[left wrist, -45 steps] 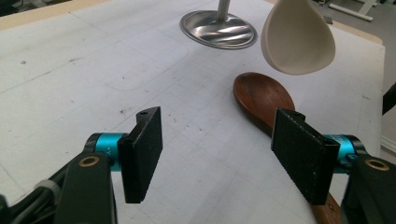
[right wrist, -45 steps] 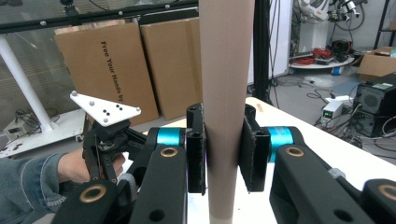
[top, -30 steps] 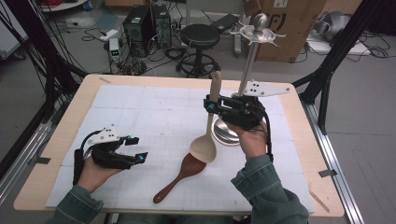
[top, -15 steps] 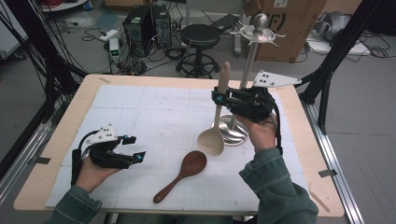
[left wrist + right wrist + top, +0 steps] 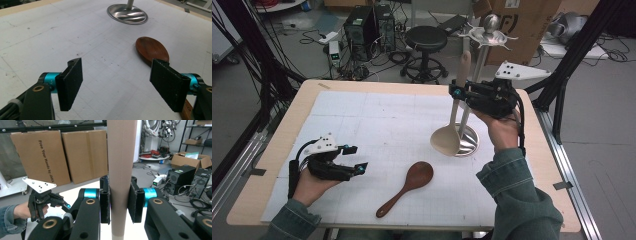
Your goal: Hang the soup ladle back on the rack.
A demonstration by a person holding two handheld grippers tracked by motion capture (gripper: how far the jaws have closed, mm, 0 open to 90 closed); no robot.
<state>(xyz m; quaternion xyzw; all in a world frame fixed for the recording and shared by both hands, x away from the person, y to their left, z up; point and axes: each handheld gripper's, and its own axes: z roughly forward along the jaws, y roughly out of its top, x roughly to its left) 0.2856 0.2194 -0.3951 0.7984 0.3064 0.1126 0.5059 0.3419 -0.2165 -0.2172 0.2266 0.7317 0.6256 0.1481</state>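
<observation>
Where right tool clamps, pale spoon hangs upright.

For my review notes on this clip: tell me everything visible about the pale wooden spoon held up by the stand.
The pale wooden spoon looks like light, unfinished wood, with a long flat handle and a broad oval bowl. It hangs almost upright, handle up and bowl down, the bowl just over the stand's round metal base and beside its post. The right gripper is shut on the handle about midway, both black pads pressed flat against it. Nothing else touches it.
</observation>
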